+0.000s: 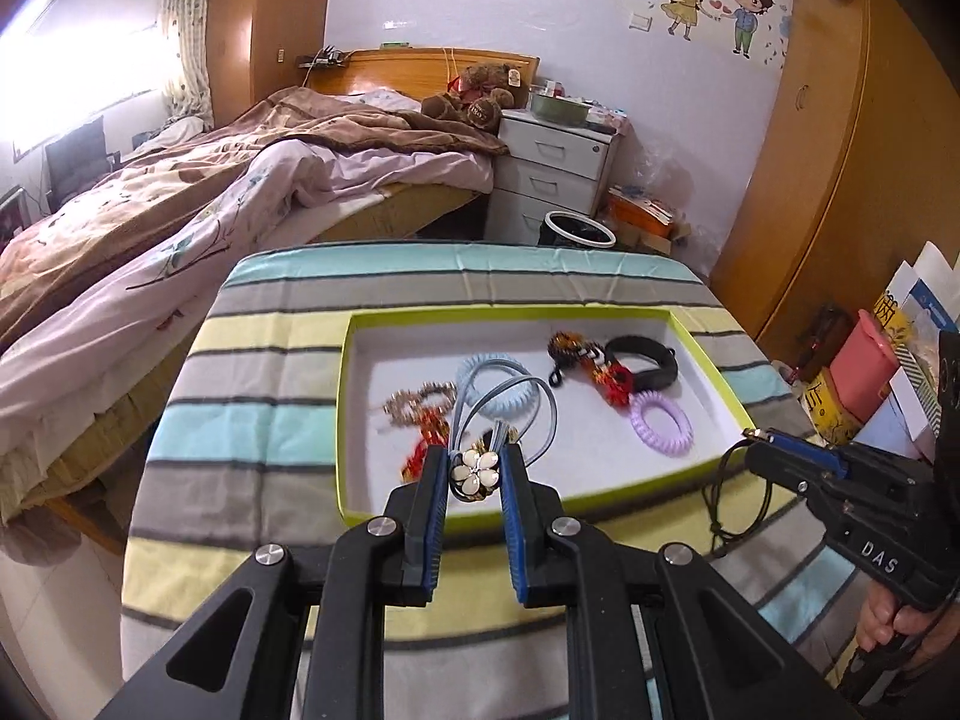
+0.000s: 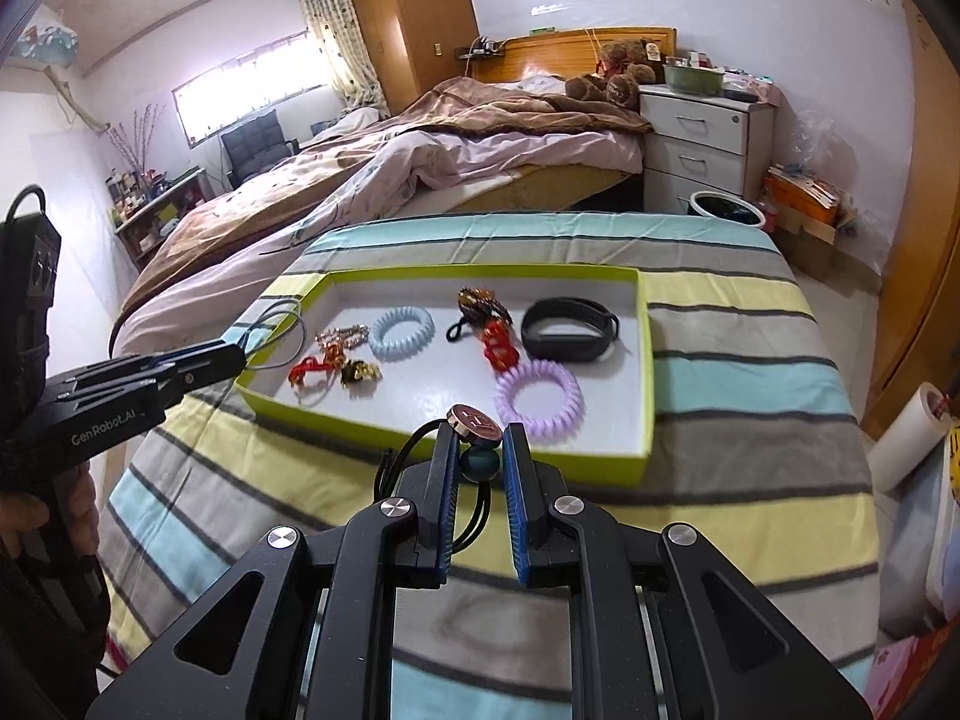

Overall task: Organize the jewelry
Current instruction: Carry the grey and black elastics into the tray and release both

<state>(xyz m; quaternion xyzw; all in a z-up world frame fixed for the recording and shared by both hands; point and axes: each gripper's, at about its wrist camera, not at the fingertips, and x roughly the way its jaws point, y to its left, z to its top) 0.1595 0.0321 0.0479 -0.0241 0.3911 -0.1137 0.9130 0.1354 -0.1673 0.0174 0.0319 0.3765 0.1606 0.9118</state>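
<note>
A green-rimmed white tray [image 1: 348,396] [image 2: 647,360] sits on the striped tabletop. In it lie a blue coil hair tie [image 2: 401,333], a purple coil hair tie [image 2: 538,395], a black band [image 2: 567,330], red and gold pieces [image 2: 333,363] and a beaded piece [image 2: 483,303]. My left gripper [image 1: 475,474] is shut on a white flower ornament [image 1: 474,476] with grey cord loops [image 1: 510,402], over the tray's near left edge. My right gripper [image 2: 479,441] is shut on a black cord necklace with a round pendant [image 2: 474,420] and a dark bead, just in front of the tray's near rim.
The striped cloth [image 1: 252,360] covers a small table. A bed [image 1: 210,198] lies behind to the left. A white drawer unit [image 1: 552,174] and a bin [image 1: 576,231] stand behind. A wooden wardrobe [image 1: 828,150] and boxes [image 1: 870,372] are on the right.
</note>
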